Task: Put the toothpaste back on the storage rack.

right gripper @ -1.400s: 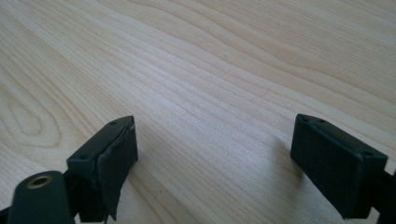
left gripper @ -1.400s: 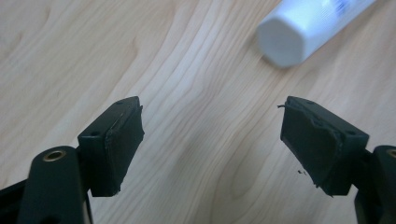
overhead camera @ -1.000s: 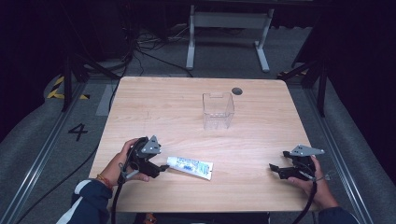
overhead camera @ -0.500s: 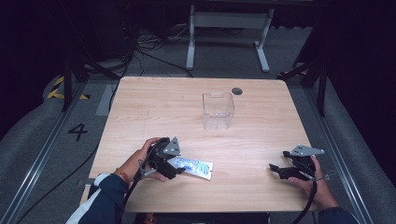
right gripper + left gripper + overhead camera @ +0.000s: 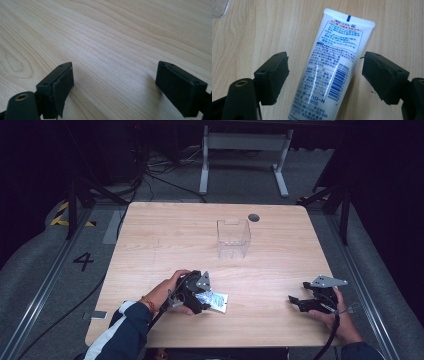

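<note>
- Left gripper [image 5: 200,292] moved right along the lower part of the high view, from lower left toward centre.
- It now sits over the white printed toothpaste tube [image 5: 332,72]; jaws spread wide, straddling the tube, gaps both sides.

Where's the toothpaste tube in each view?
High view: the toothpaste tube lies low and left of centre, at the left tool.
Left gripper view: the tube runs up the middle between that tool's open jaws, neither pad touching it.
Right gripper view: bare wood between the right tool's open jaws.
Shared landmark: the pale wooden table.
</note>
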`<state>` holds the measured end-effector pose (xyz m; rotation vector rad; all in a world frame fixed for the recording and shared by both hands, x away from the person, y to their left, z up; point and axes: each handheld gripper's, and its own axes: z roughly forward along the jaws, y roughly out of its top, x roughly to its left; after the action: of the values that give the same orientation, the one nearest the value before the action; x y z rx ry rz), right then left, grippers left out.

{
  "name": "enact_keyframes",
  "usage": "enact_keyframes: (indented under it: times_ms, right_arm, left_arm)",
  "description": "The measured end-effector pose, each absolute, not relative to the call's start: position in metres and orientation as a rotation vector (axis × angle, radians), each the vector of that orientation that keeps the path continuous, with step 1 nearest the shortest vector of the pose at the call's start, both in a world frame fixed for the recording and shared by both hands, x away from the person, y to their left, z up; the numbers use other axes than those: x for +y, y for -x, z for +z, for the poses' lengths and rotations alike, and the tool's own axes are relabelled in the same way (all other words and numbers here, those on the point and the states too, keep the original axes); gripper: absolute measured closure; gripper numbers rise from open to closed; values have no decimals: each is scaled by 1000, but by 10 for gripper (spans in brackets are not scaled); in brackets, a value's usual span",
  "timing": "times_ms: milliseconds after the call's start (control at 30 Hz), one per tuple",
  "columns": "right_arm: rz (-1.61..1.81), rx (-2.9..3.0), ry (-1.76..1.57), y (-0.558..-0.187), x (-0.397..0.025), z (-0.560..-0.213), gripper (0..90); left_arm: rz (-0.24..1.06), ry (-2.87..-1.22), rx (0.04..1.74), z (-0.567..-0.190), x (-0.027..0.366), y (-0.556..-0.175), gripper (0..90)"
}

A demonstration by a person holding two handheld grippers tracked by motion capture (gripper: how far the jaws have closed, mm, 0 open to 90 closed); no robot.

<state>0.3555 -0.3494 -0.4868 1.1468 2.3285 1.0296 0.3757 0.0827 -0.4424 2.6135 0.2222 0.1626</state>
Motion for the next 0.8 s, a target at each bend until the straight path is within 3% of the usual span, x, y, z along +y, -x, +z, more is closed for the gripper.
enact_keyframes:
  times_ms: [333, 700, 800]
  right_arm:
    - [1032, 2327, -1150, -355, -349, -487, 151]
    - [1029, 2329, -1146, -355, -349, -487, 152]
    - [1030, 2329, -1147, -355, -349, -487, 151]
  left_arm:
    - [114, -2709, 111, -451, 66, -377, 288]
    - [76, -2773, 79, -450, 54, -380, 280]
    - [79, -2812, 48, -448, 52, -382, 327]
